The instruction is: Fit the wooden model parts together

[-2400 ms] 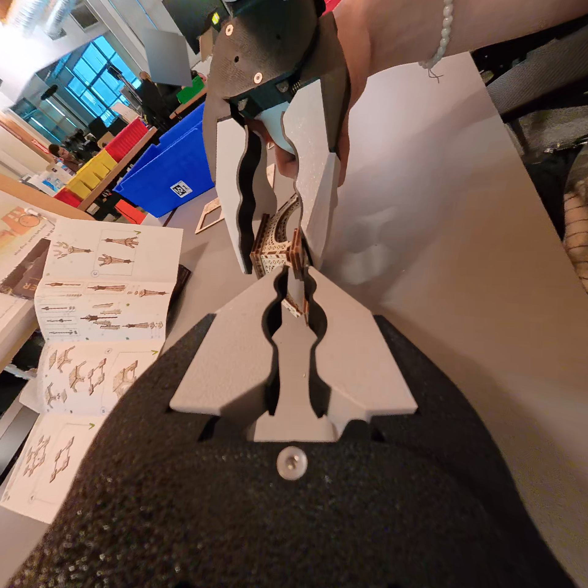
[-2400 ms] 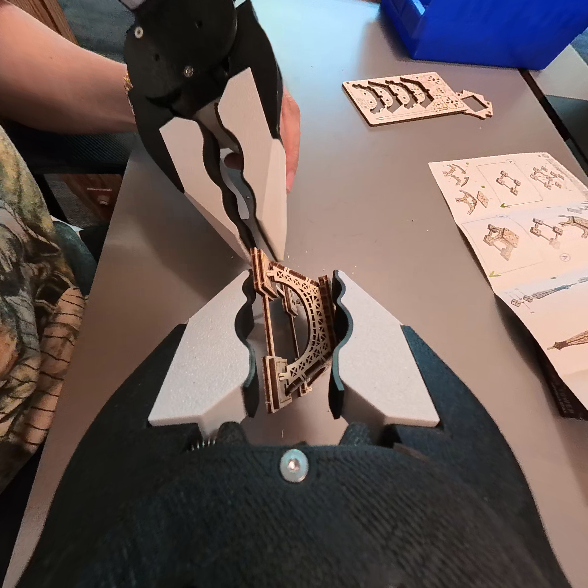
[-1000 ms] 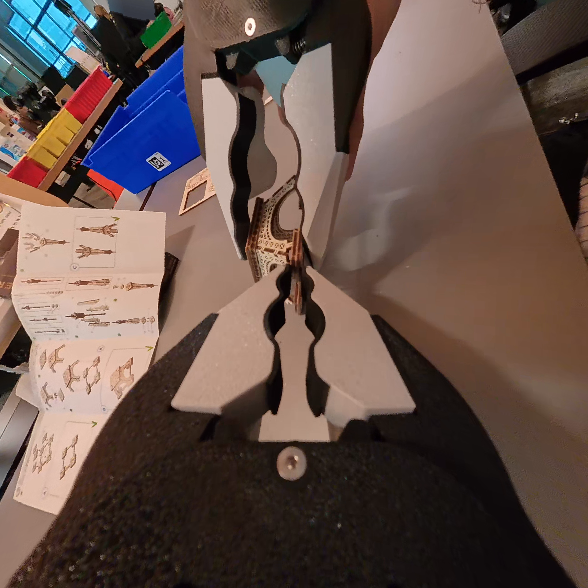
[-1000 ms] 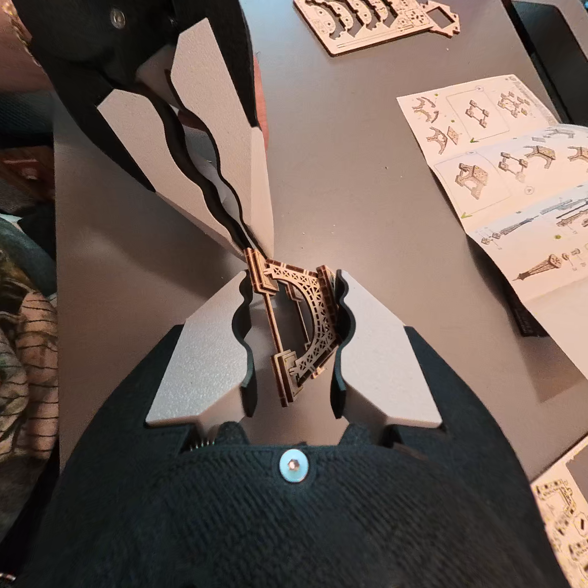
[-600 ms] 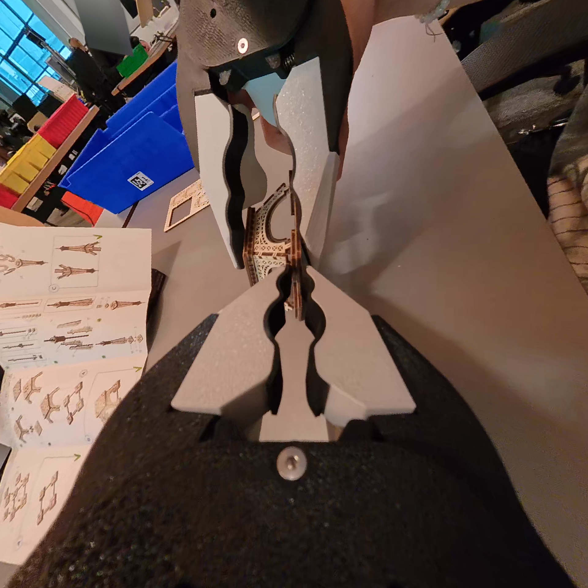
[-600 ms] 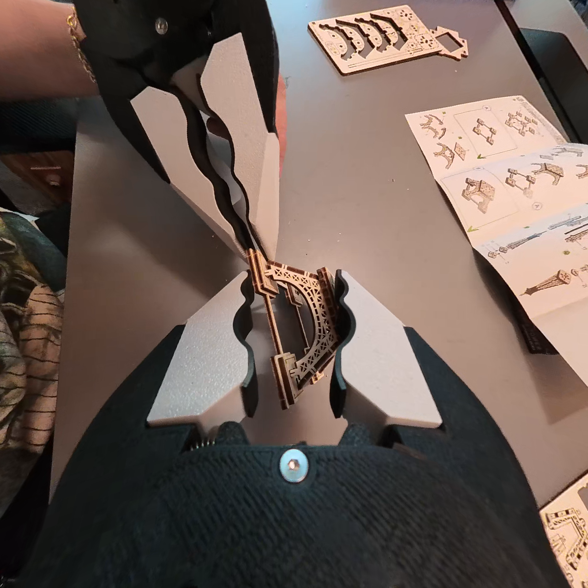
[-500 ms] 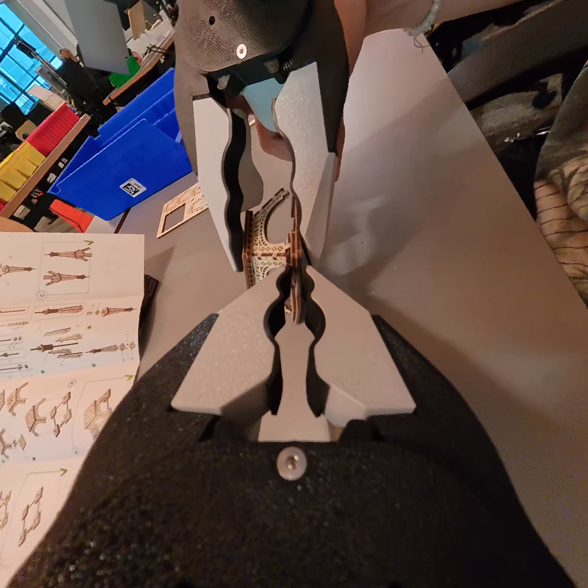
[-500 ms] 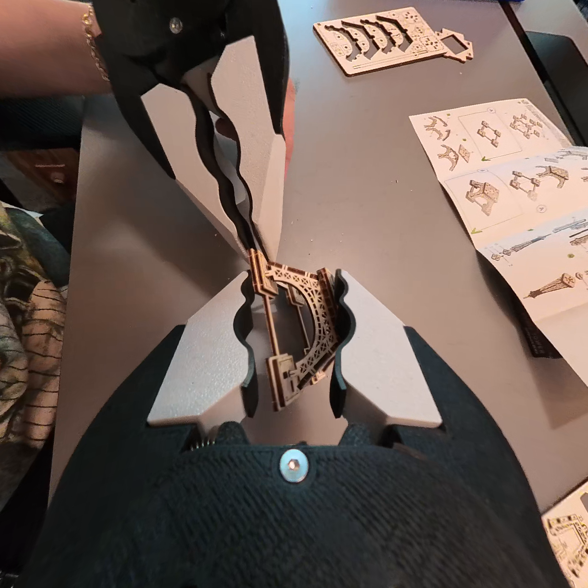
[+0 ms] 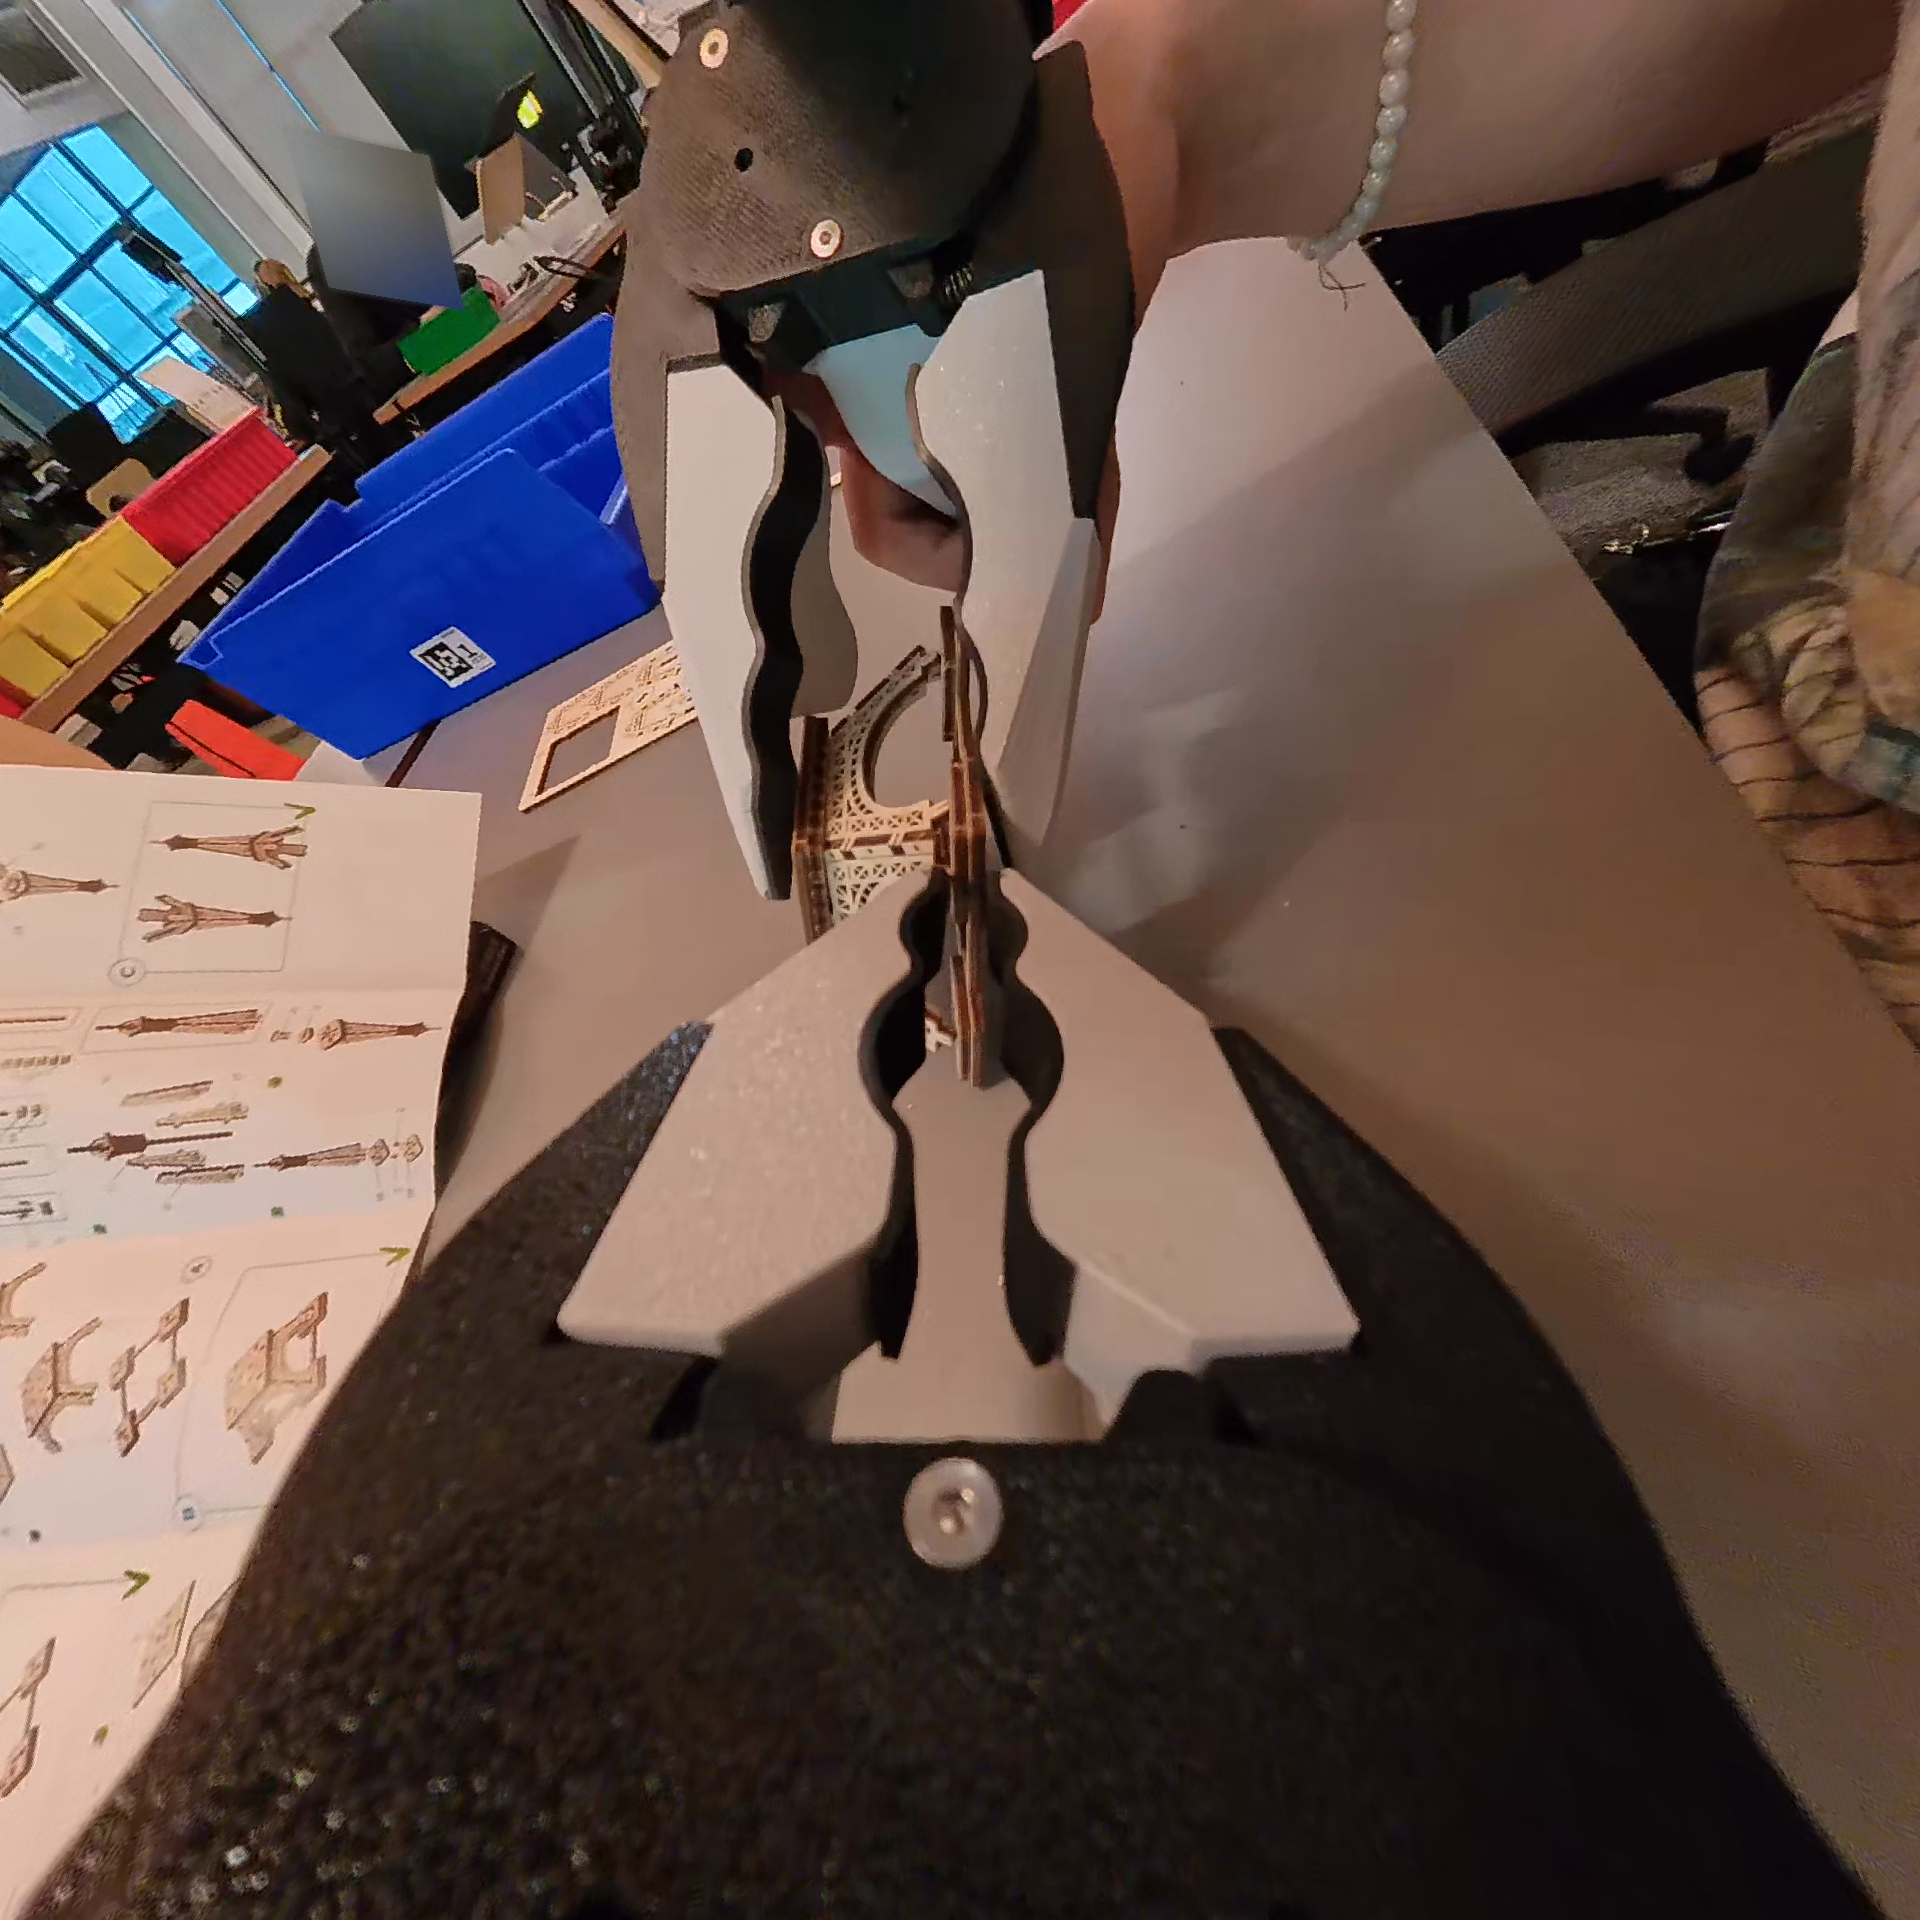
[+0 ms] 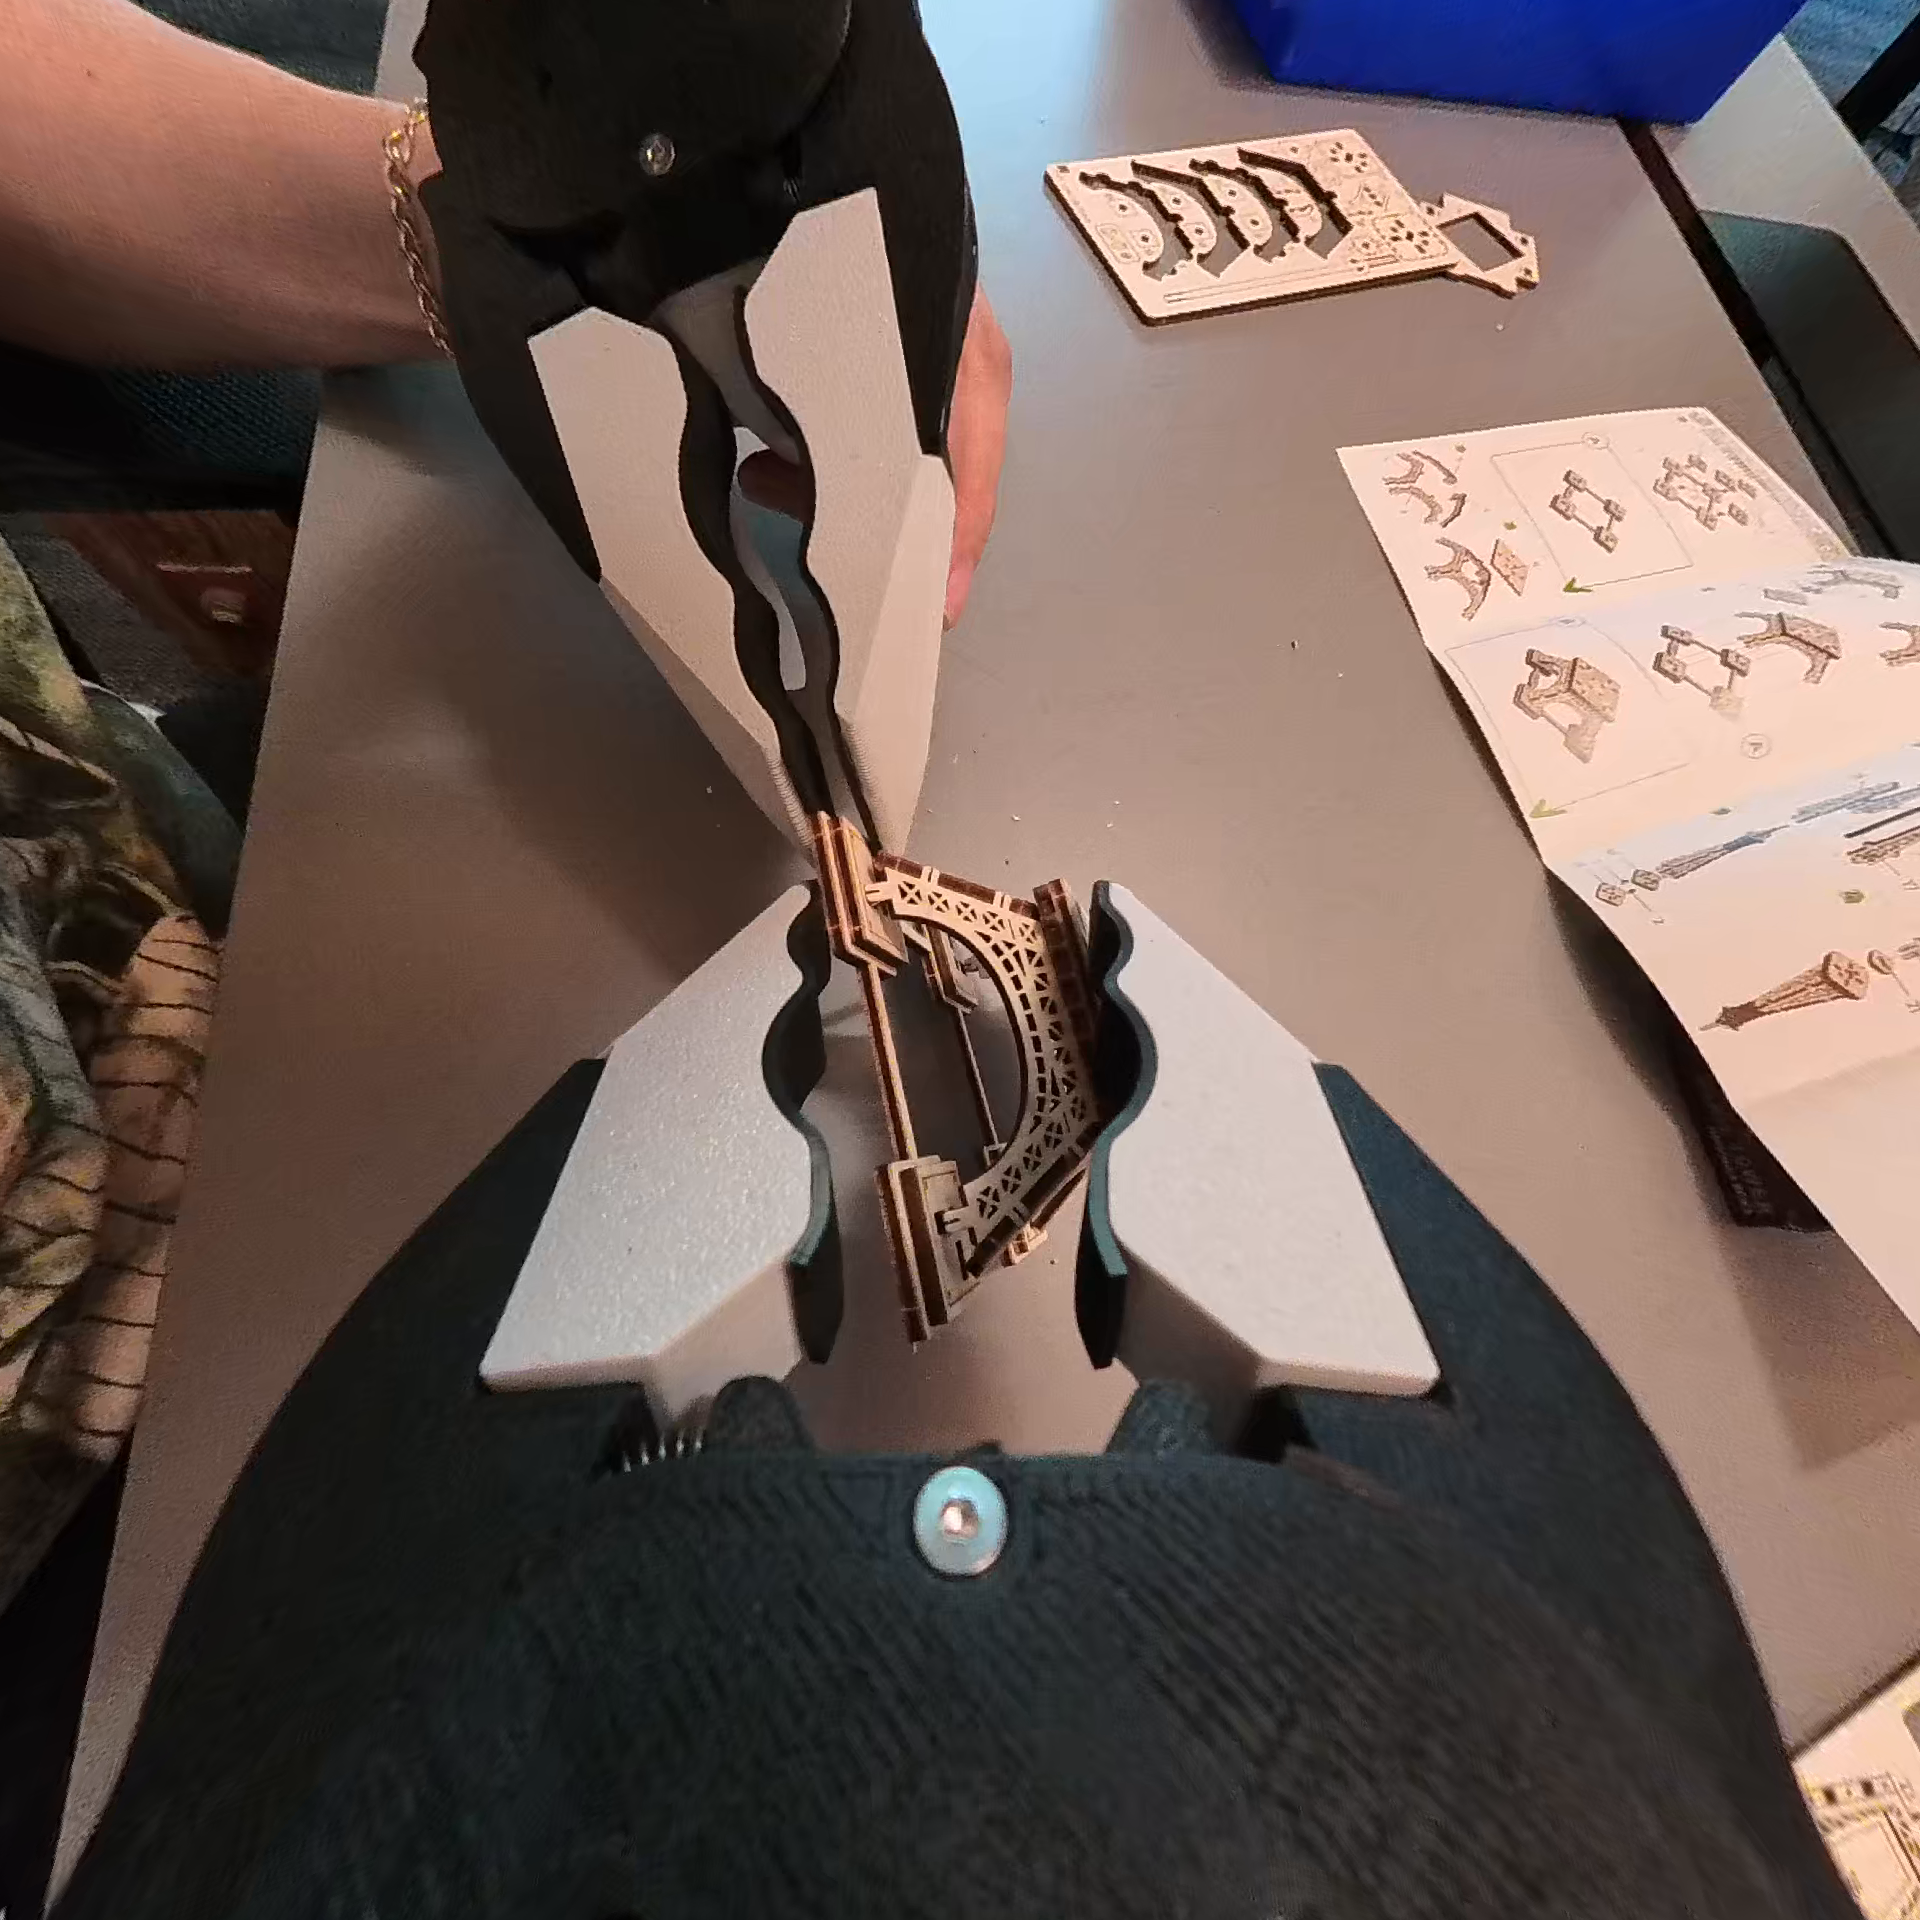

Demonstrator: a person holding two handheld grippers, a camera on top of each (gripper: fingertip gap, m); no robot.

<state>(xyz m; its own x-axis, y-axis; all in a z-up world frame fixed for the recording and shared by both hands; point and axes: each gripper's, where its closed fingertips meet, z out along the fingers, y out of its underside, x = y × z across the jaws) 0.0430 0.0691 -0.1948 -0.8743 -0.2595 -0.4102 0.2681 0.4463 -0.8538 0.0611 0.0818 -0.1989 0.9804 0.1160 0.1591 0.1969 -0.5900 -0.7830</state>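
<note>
A small wooden lattice arch model [image 10: 997,1070] sits between the fingers of my right gripper [image 10: 954,904], which is shut on it just above the grey table [image 10: 1195,623]. A flat wooden frame part [image 10: 883,1039] lies along the model's left side. My left gripper [image 10: 842,821] comes down from the far side and is shut on that frame's top corner. In the left wrist view the frame's thin edge [image 9: 971,987] stands between the nearly closed fingers of my left gripper [image 9: 971,894], with the right gripper [image 9: 899,873] and the arch [image 9: 862,821] just beyond.
A wooden parts sheet [image 10: 1288,223] with cut-outs lies farther back on the table. A folded instruction sheet [image 10: 1662,727] covers the right side, over a dark box [image 10: 1745,1164]. A blue bin [image 9: 436,592] stands beyond the table end. A person's forearms hold both grippers. Both grippers' tips are close together, under 4 cm apart.
Both grippers keep their hold. The left gripper has swung more upright over the frame's corner, and the pair has shifted slightly over the table. The model sits about the same in the right gripper.
</note>
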